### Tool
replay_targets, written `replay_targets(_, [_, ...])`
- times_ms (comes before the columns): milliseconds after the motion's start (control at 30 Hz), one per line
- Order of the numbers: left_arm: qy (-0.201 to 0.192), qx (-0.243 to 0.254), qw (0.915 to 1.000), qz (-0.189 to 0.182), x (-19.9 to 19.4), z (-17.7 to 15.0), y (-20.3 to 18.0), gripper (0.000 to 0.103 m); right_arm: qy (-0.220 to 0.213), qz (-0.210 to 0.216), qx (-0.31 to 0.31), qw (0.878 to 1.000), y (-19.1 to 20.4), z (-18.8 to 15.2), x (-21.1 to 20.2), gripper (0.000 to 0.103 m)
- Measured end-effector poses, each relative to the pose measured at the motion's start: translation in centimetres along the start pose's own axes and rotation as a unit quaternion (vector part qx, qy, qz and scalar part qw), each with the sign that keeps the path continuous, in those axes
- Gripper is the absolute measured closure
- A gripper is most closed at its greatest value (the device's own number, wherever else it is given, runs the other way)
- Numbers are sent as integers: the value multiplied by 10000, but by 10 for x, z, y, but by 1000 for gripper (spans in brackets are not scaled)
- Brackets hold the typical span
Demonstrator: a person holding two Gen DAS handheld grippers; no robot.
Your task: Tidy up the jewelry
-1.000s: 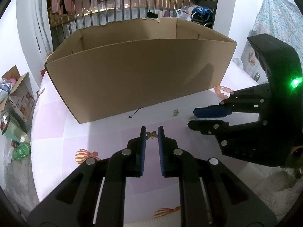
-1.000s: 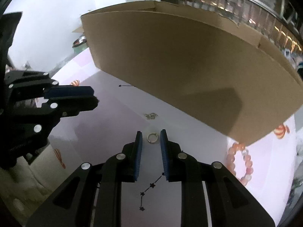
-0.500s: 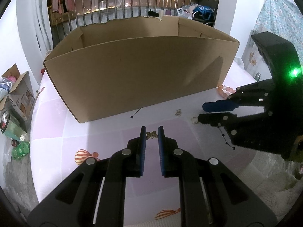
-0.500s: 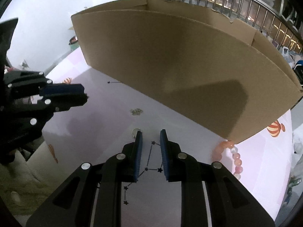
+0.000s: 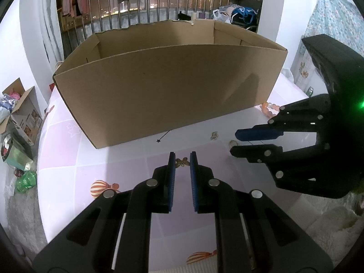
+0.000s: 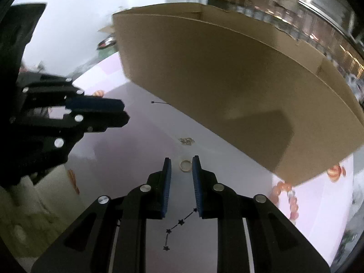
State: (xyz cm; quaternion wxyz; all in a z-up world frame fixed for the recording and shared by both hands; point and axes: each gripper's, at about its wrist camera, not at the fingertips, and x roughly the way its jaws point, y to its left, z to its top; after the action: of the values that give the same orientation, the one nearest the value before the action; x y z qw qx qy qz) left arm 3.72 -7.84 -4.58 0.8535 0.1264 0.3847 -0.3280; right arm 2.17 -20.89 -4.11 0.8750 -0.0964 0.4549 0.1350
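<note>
just ahead, ring (image 6: pixel 185 165) between right claw (image 6: pixel 181 173) tips

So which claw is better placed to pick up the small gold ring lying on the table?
Right. The small gold ring lies just past the right claw, framed between its parted blue pads. The left claw points at a bronze butterfly charm instead.

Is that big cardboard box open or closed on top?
Open. The cardboard box has no lid or flaps over it; the left view looks past its front wall onto the inner walls. Its floor is hidden, so contents cannot be told.
</note>
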Motion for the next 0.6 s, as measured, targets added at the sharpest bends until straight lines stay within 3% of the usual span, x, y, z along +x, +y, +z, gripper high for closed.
replay_targets(267, [18, -34, 10000, 2, 2, 0, 1, 92, 268, 719, -383, 9963, -16, 9, 8, 88])
replay_targets(600, [35, -57, 10000, -1, 4, 1, 2, 92, 266, 819, -403, 9955, -19, 11, 12, 92])
